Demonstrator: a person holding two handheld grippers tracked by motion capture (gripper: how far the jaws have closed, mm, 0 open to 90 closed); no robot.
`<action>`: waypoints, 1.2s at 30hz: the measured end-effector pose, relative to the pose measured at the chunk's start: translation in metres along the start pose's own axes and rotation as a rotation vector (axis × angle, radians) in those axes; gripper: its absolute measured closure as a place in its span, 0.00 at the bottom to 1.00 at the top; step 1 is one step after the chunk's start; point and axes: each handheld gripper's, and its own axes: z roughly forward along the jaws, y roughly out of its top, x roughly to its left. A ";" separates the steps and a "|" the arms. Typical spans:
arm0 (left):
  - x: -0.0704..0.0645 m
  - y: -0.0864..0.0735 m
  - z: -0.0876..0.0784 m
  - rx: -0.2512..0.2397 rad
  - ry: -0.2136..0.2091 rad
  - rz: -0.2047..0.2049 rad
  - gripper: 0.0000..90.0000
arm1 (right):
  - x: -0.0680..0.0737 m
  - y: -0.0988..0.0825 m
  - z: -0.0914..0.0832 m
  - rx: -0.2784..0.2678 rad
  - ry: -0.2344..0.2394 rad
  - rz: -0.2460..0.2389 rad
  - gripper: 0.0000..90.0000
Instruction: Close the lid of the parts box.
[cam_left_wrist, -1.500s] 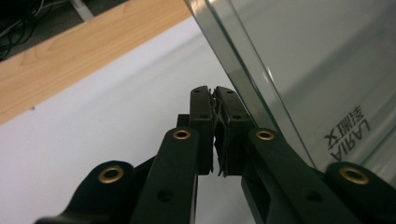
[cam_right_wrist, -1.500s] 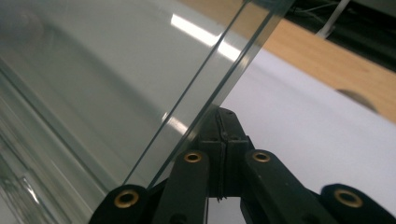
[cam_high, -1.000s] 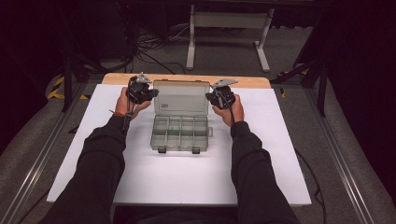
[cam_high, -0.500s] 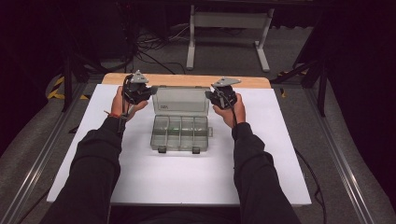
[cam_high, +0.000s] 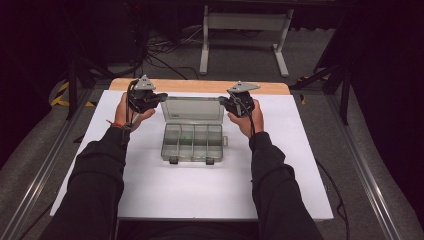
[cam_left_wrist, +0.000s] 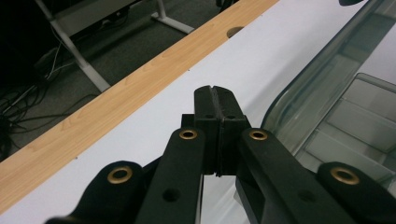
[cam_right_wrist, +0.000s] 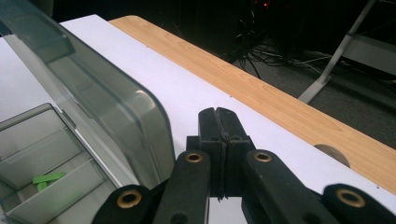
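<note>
Clear plastic: one compartment box (cam_high: 193, 141) is lying open on the bench (cam_high: 150, 190), flanked by the left gripper (cam_high: 159, 98) and right gripper (cam_high: 223, 102), jaws together, empty.

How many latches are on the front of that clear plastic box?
2. On the front edge of the clear plastic compartment box, one dark latch sits near the left corner and the other latch near the right corner. None seem hidden.
</note>
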 end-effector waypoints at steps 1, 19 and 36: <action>-0.001 0.001 -0.001 0.002 0.005 0.006 1.00 | 0.000 0.000 0.000 0.001 -0.002 -0.001 1.00; -0.010 0.003 -0.009 0.019 0.023 0.059 1.00 | 0.005 0.000 -0.010 -0.010 0.014 -0.014 1.00; -0.020 0.000 -0.019 0.009 0.017 0.069 0.99 | 0.010 0.001 -0.022 -0.028 0.051 -0.033 0.99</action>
